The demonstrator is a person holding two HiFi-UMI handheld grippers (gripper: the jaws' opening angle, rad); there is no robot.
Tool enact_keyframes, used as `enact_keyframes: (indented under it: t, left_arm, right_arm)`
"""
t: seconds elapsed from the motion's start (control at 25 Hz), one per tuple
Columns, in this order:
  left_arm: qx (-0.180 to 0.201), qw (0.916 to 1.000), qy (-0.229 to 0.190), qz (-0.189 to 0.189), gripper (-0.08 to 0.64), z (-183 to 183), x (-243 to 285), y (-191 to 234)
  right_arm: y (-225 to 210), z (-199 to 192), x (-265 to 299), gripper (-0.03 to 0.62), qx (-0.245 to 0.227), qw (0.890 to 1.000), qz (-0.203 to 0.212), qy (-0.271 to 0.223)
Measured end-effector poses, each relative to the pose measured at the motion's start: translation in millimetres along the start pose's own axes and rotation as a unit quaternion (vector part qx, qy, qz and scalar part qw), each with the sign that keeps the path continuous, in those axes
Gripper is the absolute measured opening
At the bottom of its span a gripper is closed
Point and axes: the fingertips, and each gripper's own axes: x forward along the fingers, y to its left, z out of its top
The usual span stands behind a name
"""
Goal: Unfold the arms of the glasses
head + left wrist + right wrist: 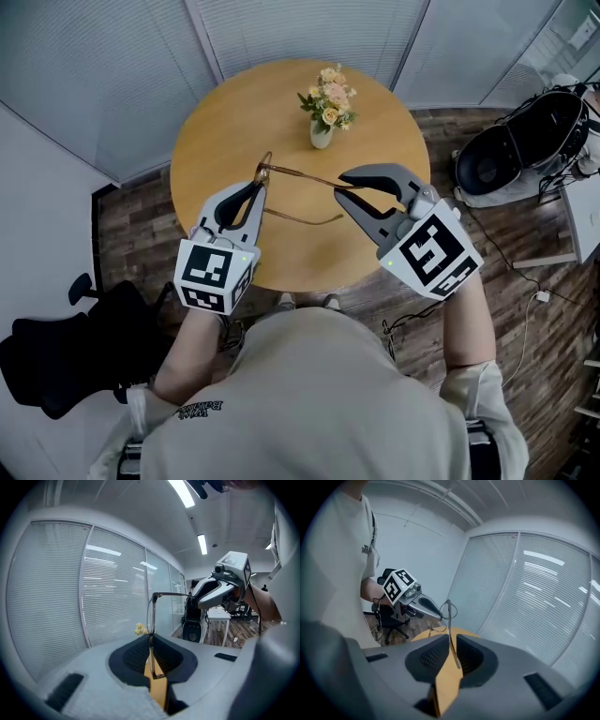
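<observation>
Thin brown-rimmed glasses (300, 175) hang above the round wooden table (225, 131), held between both grippers. My left gripper (260, 187) is shut on the front frame at the lens (151, 616), which stands upright between its jaws. The upper arm runs right from there to my right gripper (343, 190), which is shut on that arm's end (450, 634). The second arm (305, 219) trails lower, toward the table's near edge, with nothing holding it. In the left gripper view the right gripper (206, 590) shows at the far end of the arm. The left gripper (436, 613) appears in the right gripper view.
A small vase of yellow and pink flowers (323, 108) stands on the far side of the table. A black office chair (66, 356) sits at the left on the wooden floor. Black gear with cables (511, 155) lies at the right. Blind-covered glass walls close the back.
</observation>
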Motion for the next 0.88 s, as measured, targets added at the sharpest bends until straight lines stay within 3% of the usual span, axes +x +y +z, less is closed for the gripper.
enact_keyframes:
  t: [0.2, 0.48, 0.72, 0.88]
  left_arm:
    - [0.003, 1.0, 0.003, 0.006, 0.038, 3, 2, 6]
    - [0.006, 0.9996, -0.022, 0.016, 0.038, 28, 1, 13]
    - [0.014, 0.9974, -0.062, 0.034, 0.038, 68, -21, 14]
    - [0.021, 0.9953, -0.082, 0.047, 0.038, 103, -11, -7]
  right_arm:
    - [2, -1, 0, 0.049, 0.02, 1.0, 0.009, -0.007]
    - [-16, 17, -23, 0.06, 0.05, 0.996, -0.025, -0.065]
    - [-27, 57, -77, 0.061, 0.079, 0.981, -0.086, -0.154]
    - [-66, 43, -131, 0.06, 0.109, 0.963, -0.146, -0.198]
